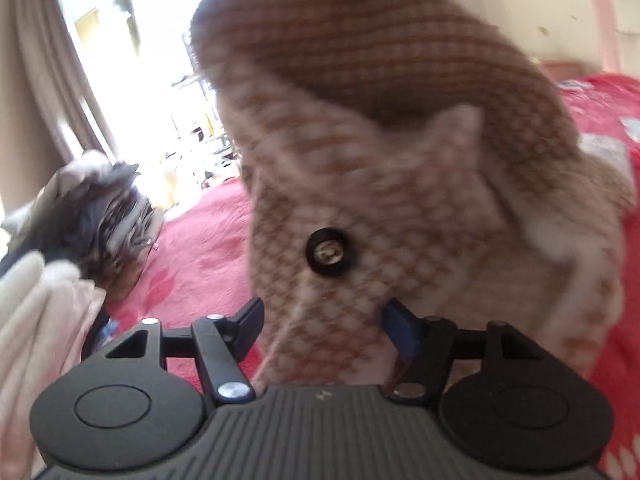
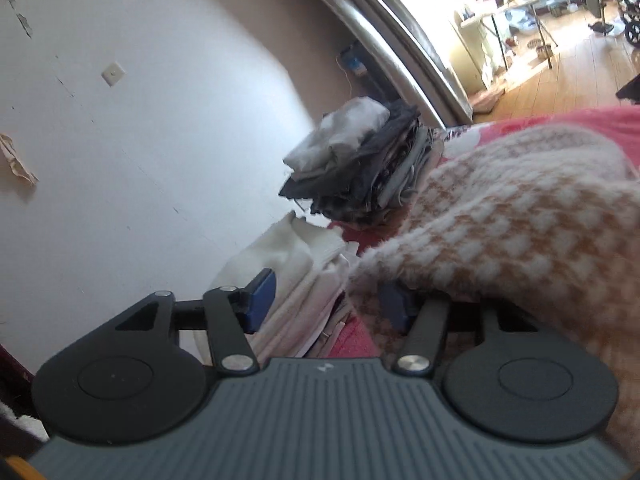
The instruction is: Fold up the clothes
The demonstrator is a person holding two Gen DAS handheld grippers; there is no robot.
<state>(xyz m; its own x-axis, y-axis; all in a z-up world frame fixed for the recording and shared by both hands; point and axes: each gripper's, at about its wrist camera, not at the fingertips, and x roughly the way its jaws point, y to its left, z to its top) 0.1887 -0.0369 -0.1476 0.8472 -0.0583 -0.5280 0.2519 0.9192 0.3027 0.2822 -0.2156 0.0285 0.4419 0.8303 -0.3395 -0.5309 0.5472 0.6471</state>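
A brown-and-white houndstooth knit cardigan [image 1: 400, 160] with a black button [image 1: 327, 252] rises in a blurred bunch in front of the left wrist camera, above the red bedspread [image 1: 192, 264]. A thick fold of it fills the gap of my left gripper [image 1: 325, 330], and both pads touch the fabric. In the right wrist view the same cardigan [image 2: 500, 224] lies on the bed and drapes over the right-hand finger. My right gripper [image 2: 328, 304] stands open, with only the cardigan's edge at that finger.
A stack of folded dark and grey clothes [image 2: 360, 168] sits on the bed by the wall, also at the left of the left wrist view [image 1: 100, 216]. A pile of folded white fabric [image 2: 296, 276] lies nearer. The white wall [image 2: 140, 140] lies to the left, a curtain [image 1: 36, 80] beside a bright opening.
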